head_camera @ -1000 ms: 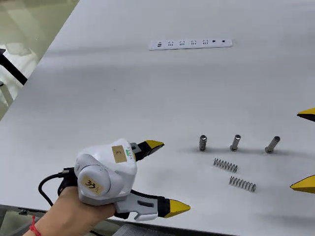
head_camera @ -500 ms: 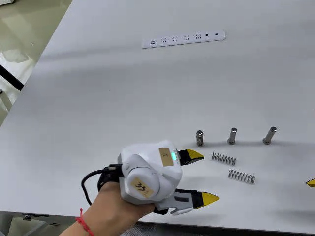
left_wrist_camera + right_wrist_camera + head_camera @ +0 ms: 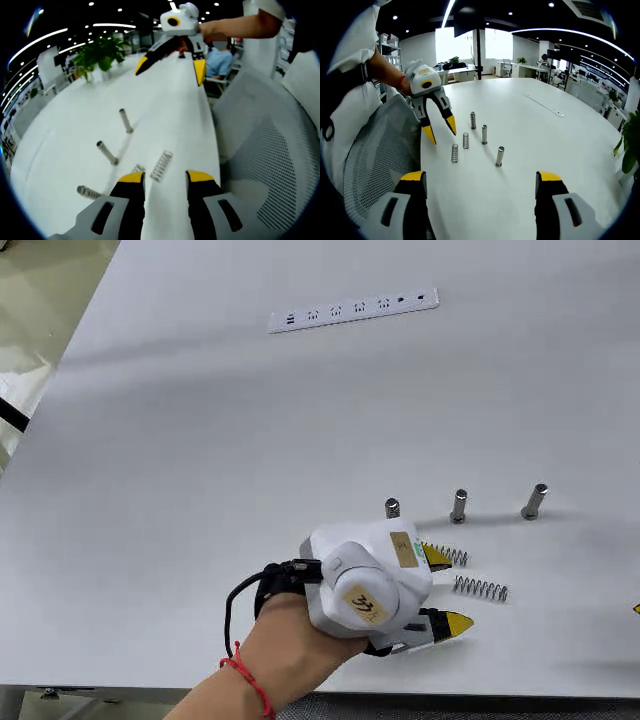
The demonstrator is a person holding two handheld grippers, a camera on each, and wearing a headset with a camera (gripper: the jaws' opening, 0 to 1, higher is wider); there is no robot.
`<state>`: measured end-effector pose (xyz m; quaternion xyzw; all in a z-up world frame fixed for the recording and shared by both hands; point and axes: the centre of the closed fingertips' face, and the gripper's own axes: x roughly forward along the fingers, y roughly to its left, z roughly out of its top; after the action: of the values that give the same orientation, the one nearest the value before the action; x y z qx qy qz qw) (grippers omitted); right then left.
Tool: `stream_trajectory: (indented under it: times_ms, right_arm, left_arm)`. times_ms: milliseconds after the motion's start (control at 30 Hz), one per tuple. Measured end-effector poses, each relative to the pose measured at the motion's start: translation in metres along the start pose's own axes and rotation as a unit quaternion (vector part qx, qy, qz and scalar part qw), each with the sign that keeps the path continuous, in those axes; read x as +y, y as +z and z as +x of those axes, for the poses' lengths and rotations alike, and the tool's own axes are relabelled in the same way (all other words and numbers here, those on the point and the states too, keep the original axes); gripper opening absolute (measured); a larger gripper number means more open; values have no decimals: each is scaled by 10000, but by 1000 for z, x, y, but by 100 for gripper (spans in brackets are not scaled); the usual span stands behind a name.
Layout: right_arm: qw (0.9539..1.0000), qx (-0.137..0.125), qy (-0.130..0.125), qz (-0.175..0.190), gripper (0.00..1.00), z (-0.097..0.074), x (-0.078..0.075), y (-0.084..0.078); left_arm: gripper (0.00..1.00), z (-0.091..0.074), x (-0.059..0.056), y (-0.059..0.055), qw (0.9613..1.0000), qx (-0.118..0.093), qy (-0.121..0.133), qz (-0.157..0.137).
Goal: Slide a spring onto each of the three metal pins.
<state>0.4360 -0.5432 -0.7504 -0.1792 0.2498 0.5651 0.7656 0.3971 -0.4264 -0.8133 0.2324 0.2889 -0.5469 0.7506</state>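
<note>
Three metal pins stand in a row on the white table (image 3: 200,440). The left pin (image 3: 392,508) carries a spring; the middle pin (image 3: 458,505) and the right pin (image 3: 533,500) are bare. Two loose springs lie in front of them, one (image 3: 481,588) in plain sight and one (image 3: 457,556) partly behind a fingertip. My left gripper (image 3: 447,590) is open, its tips on either side of the near spring (image 3: 161,165), touching nothing. My right gripper (image 3: 480,176) is wide open and empty, well back from the pins (image 3: 500,156), and faces the left gripper (image 3: 440,130).
A white power strip (image 3: 353,310) lies far back on the table. The table's near edge runs just under the left hand, with a mesh chair (image 3: 375,150) beside it. One yellow tip of the right gripper (image 3: 636,609) shows at the right border.
My left gripper has moved right along the front of the table, up to the loose springs. The right gripper's tips have slid almost out of the head view. Pins and springs lie as before.
</note>
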Motion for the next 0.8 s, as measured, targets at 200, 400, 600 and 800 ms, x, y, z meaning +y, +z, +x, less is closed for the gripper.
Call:
stream_trajectory:
  times_ms: [200,400,600,800]
  right_arm:
    - [10000,23,-8,45,90,0,0,-6]
    - [10000,-1,-23,77,90,0,-1,-7]
    - [9999,-7,-12,121,90,0,0,-11]
    - [9999,4,-25,146,89,-1,-1,-13]
  left_arm:
    - [28,12,2,-4,9997,202,-19,111]
    - [27,19,3,-6,9994,319,-43,136]
    - [25,24,4,-11,9989,434,-59,136]
    - [22,27,3,-15,9983,545,-83,171]
